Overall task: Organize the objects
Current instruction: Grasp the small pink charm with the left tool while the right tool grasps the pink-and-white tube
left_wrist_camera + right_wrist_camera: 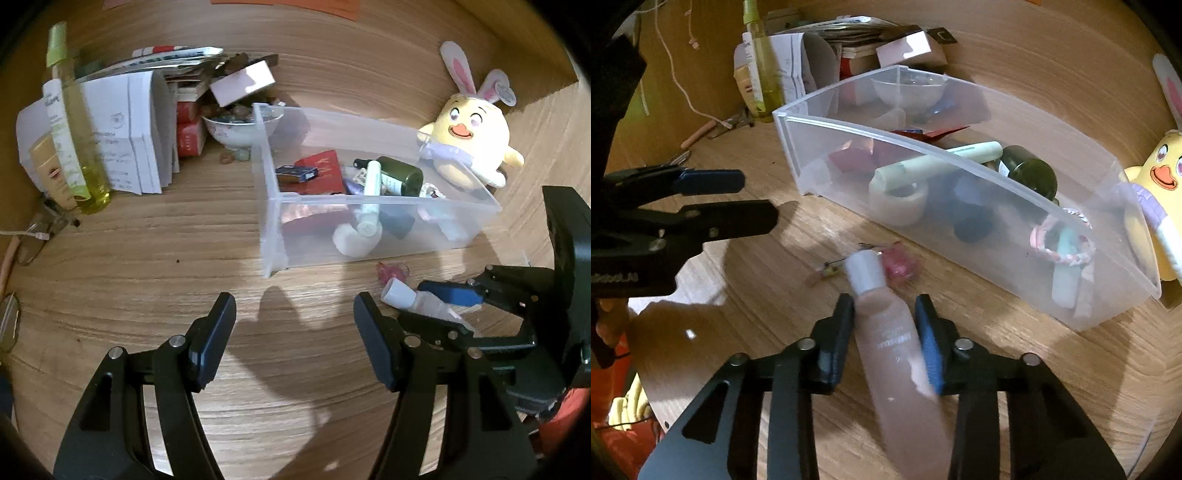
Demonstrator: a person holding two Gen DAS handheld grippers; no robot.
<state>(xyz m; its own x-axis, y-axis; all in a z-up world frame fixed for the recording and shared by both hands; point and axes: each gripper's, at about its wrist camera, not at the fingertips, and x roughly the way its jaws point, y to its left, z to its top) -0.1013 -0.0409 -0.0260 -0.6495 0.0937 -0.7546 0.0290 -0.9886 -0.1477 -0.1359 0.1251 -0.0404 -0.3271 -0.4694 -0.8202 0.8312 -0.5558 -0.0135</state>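
Note:
A clear plastic bin [424, 218] [849, 147] stands on the wooden table and holds a green bottle [400, 175], a white tube [371, 184], a red booklet [321, 171] and other small items. My right gripper [886, 321] is shut on a pale pink bottle with a white cap [886, 332], held just above the table near the bin's front wall. That bottle [410, 299] and the right gripper [448, 306] show at the right of the left wrist view. My left gripper [295, 332] is open and empty over bare table, left of the bottle.
A pink trinket [899, 264] and a small yellow charm [829, 271] lie on the table in front of the bin. A yellow plush chick [469, 136] sits behind it. A tall yellow bottle [74, 136], stacked papers [133, 133] and a bowl [236, 129] crowd the back left.

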